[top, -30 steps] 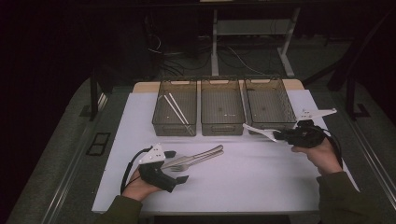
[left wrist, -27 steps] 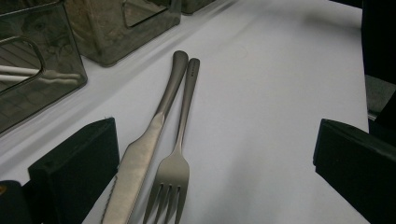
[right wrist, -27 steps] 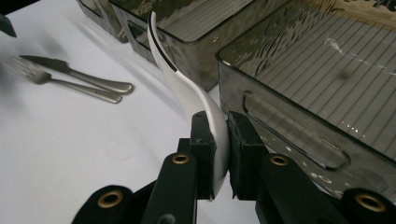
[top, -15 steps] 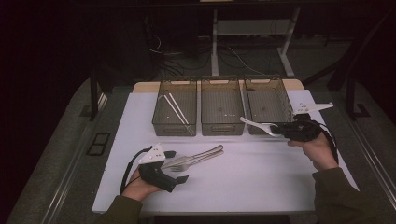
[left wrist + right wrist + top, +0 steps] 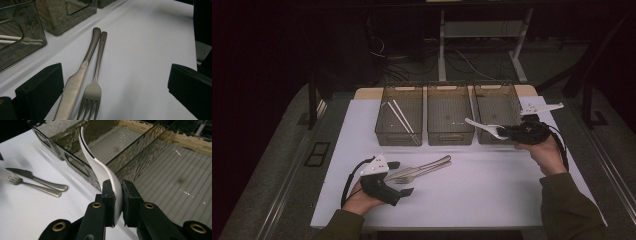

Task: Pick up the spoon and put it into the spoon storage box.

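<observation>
Three clear smoked bins stand in a row at twelve o'clock on the white table (image 5: 492, 200). The left bin (image 5: 398, 116) holds two pale sticks (image 5: 402, 116) lying slantwise on its floor. The middle bin (image 5: 449, 114) shows a bare ribbed floor with only small glints on it. The right bin (image 5: 496, 111) also shows a bare floor.

The right gripper (image 5: 506, 132) sits at about three o'clock, held by the person's right hand (image 5: 546, 152) just at the front right corner of the right bin. Its jaws are pinched on the bowl end of a white spoon (image 5: 100, 167); in the right gripper view the pads press both sides of the bowl and the curved handle rises toward the bins. In the high view the spoon (image 5: 484, 127) points toward nine o'clock, across the front wall of the right bin and above the table.

The left gripper (image 5: 399, 177) rests at about seven o'clock, with jaws spread wide and nothing between the pads. Just ahead of them a knife (image 5: 78, 75) and a fork (image 5: 96, 80) lie side by side on the table, touching along their handles, handle ends toward the bins, the knife on the side nearer the left bin.
</observation>
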`<state>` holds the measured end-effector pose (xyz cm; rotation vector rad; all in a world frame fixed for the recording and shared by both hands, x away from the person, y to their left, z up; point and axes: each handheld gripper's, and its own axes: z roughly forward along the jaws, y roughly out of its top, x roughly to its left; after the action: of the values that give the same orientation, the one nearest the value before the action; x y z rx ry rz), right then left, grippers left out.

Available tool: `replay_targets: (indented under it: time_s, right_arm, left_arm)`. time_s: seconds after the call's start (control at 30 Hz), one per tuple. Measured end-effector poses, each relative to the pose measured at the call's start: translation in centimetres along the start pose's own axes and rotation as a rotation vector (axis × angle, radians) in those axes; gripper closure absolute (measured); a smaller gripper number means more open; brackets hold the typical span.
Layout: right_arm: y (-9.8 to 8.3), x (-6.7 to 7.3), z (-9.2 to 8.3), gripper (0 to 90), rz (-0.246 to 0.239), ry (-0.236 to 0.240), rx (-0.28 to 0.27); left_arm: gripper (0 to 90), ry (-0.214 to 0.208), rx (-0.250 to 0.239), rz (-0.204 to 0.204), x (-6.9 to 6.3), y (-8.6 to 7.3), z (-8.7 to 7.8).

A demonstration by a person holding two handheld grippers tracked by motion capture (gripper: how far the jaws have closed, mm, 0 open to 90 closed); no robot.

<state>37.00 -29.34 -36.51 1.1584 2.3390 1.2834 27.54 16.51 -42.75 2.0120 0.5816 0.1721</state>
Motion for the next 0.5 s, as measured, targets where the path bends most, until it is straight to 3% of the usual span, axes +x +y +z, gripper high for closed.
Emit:
replay_targets:
  time_s: [0.5]
  right_arm:
    - [2.4,0.9,2.2,81.2,-0.020,0.007,-0.015]
  left_arm:
    - [0.0,-0.002,-0.004,0.001,0.0,0.0,0.0]
